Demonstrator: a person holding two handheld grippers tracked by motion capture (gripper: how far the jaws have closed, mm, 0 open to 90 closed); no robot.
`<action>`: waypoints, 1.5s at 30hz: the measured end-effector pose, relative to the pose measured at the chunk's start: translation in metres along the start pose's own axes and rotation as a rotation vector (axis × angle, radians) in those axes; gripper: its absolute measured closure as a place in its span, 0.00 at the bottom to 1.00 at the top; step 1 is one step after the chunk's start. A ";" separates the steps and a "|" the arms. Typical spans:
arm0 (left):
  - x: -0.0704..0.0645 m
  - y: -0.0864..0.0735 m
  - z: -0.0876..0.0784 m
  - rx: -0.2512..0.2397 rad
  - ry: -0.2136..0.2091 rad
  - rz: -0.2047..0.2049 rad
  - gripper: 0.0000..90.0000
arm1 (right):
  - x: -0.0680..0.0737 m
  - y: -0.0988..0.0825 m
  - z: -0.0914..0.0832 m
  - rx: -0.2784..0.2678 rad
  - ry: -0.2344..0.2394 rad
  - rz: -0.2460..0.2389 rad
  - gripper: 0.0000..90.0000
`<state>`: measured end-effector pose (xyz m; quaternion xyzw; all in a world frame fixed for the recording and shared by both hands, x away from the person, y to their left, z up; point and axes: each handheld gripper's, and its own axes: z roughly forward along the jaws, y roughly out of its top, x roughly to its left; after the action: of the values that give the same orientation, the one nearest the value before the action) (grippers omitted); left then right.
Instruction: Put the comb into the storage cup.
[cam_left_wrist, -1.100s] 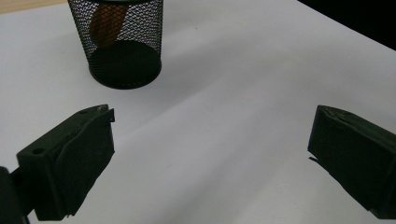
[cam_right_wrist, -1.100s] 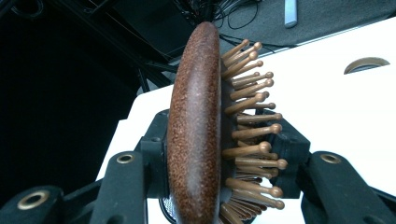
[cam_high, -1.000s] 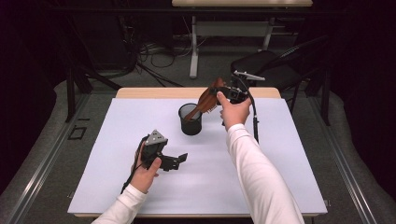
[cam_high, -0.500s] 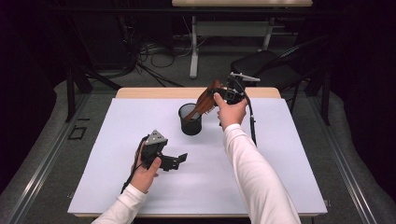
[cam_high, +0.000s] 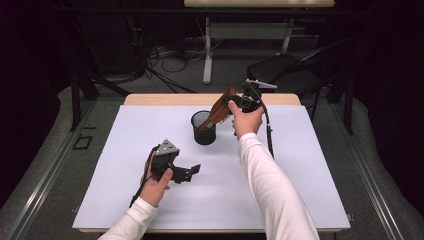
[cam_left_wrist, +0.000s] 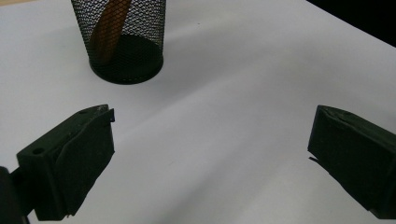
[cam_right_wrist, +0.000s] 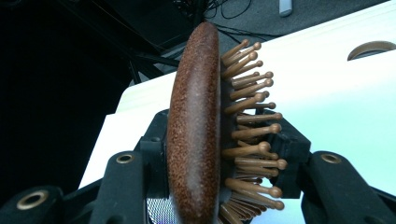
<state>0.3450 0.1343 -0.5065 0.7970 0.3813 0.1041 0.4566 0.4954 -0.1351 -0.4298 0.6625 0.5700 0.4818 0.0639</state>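
Two claws: both inspected.
Right claw (cam_high: 239, 102): clamped on wooden hairbrush (cam_right_wrist: 201, 135) head.
Hairbrush position: tilted, handle inside mesh pen cup (cam_high: 203, 128) on counter (cam_high: 300, 165).
Left claw (cam_left_wrist: 210, 158): wide open, empty.
Advice: lower handle fully, then release gently, lest cup tip.
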 end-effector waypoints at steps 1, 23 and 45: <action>0.000 0.000 0.000 0.000 0.000 0.001 0.00 | 0.000 0.000 0.000 0.000 -0.001 0.001 0.56; -0.001 -0.001 0.001 0.004 0.005 0.003 0.00 | -0.005 0.000 0.001 0.013 0.003 0.015 0.55; -0.001 -0.001 0.002 0.009 0.003 0.006 0.00 | -0.009 0.001 0.002 0.016 0.034 -0.028 0.54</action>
<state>0.3447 0.1323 -0.5084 0.8002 0.3800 0.1050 0.4520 0.4980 -0.1416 -0.4353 0.6466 0.5842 0.4874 0.0556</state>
